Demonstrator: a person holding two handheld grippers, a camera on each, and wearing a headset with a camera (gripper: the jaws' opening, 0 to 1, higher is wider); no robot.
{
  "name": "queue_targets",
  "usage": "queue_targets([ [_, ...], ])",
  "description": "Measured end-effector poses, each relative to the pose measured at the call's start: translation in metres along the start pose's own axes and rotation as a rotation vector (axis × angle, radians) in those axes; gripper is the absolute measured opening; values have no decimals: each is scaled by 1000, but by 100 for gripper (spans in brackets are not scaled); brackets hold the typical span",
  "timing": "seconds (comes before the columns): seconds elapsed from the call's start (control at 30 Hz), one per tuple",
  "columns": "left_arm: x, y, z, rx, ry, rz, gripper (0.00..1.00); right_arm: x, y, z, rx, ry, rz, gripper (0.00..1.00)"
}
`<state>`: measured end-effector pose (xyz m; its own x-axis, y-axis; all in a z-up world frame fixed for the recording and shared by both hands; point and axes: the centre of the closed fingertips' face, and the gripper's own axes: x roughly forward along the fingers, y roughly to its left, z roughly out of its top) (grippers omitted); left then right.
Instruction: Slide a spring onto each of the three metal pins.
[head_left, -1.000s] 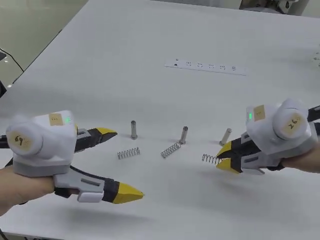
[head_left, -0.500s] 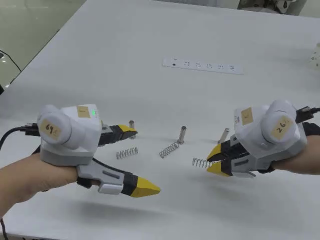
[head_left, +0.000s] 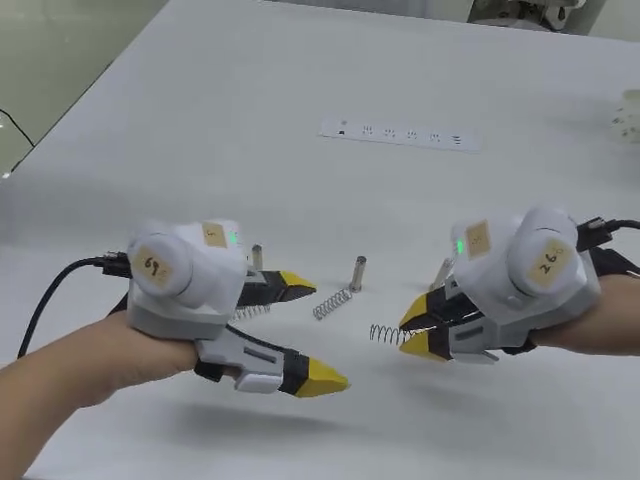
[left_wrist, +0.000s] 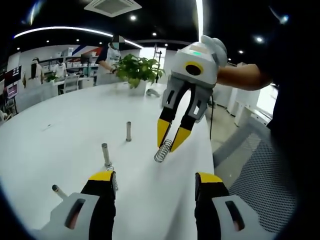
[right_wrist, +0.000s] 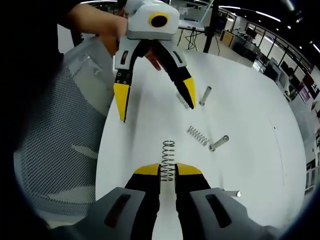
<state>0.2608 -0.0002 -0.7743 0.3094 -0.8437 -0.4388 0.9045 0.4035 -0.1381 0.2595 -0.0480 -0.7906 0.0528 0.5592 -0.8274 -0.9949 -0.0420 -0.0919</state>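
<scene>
Three metal pins stand on the white table: left pin (head_left: 257, 257), middle pin (head_left: 358, 273), and right pin (head_left: 441, 272), which is half hidden behind my right gripper (head_left: 412, 330). That gripper is shut on one end of a spring (head_left: 385, 334), held above the table; its own view shows the spring (right_wrist: 168, 159) sticking out between the gripper's (right_wrist: 168, 170) yellow tips. My left gripper (head_left: 315, 331) is open and holds nothing, just left of the held spring. A second spring (head_left: 333, 303) lies by the middle pin. A third spring (head_left: 250, 312) lies partly hidden behind the left gripper.
A white power strip (head_left: 398, 133) lies farther back on the table. A mesh chair (left_wrist: 255, 170) stands at the table's near edge. A potted plant (left_wrist: 137, 70) sits at the table's far end.
The right gripper has lifted its spring off the table and carried it left. The left gripper has moved right toward the middle, covering the left spring. The head camera shifted slightly.
</scene>
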Motion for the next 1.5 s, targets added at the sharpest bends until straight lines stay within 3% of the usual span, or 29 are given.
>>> queue_targets([
  [0.63,23,-11,14,33,-29,-40,36,-4,8,14,-34,-12,11,8],
  [1.5,31,-20,17,57,-40,-69,12,-7,13,18,-41,-27,14,8],
])
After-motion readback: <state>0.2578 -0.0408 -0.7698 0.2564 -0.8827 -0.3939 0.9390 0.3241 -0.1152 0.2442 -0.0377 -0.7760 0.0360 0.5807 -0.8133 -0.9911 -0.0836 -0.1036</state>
